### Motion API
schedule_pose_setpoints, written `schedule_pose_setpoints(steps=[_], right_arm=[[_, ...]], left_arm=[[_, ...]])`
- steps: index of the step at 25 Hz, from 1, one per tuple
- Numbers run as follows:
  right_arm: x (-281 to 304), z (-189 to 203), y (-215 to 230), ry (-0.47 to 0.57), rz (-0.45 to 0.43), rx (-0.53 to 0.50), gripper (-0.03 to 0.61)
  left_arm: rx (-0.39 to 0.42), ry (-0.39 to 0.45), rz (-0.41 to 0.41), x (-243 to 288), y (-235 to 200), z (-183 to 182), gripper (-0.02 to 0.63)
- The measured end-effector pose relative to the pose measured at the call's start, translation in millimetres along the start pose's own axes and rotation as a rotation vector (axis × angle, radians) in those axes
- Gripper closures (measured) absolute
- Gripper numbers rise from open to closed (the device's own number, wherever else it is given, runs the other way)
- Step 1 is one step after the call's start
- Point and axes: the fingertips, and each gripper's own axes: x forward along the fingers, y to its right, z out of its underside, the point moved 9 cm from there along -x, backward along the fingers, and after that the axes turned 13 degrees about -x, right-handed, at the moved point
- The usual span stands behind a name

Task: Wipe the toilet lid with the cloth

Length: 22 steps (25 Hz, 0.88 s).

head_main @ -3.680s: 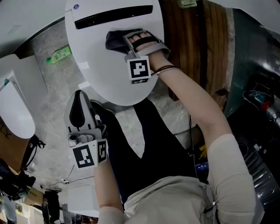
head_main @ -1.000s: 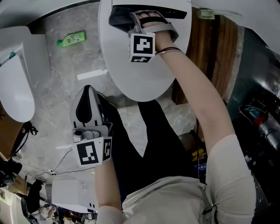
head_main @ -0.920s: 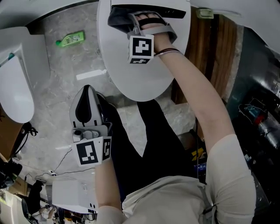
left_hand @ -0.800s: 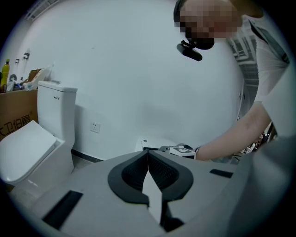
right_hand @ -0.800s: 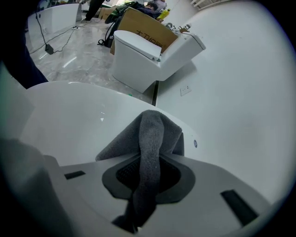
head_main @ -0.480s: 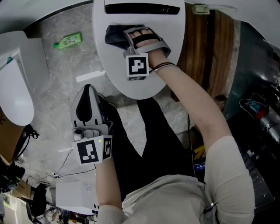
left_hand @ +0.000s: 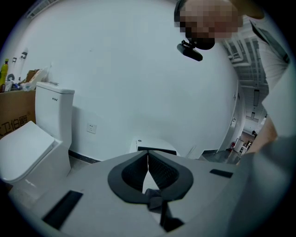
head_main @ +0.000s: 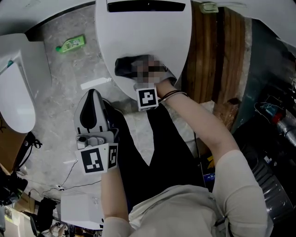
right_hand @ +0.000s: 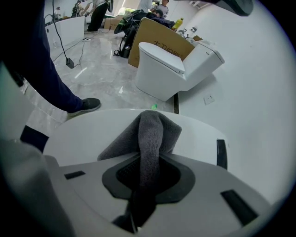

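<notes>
- The right gripper pinches a grey cloth; the fleecy fabric runs up between its pads and fans out past the tips onto the white toilet lid
- In the head view this right gripper lies low on the toilet lid, near its front edge; the cloth sits dark and bunched to the left of the hand, flat on the lid
- The left gripper has its jaws pressed together with nothing between them; the head view shows the left gripper held off the lid, over the floor and beside the person's dark apron
- The lid is smooth and closed, with a dark slot at its rear; around it is a grey marbled floor, and a wooden panel on the right
- A green bottle lies on the floor between this toilet and a second toilet
- Only the right gripper view shows the cloth's texture, a cardboard box behind the second toilet, and a dark shoe
- Only the left gripper view shows the plain white wall with a socket
</notes>
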Motion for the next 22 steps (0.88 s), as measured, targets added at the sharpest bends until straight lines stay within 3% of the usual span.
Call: schedule_pose_setpoints(steps=[11, 17, 20, 22], right_arm=[[-27, -32, -72, 0.026, -0.133, 0.032, 0.506], [-31, -36, -80, 0.011, -0.218, 0.037, 0.506], [-32, -35, -71, 0.014, -0.266, 0.104, 0.505], [-33, -31, -56, 0.02, -0.242, 0.164, 0.505]], left_arm=[[0.004, -0.002, 0.006, -14, 2, 11, 0.598], [0.011, -0.01, 0.02, -15, 6, 13, 0.598], [0.017, -0.011, 0.022, -15, 6, 12, 0.598], [0.017, -0.007, 0.018, -15, 3, 10, 0.598]])
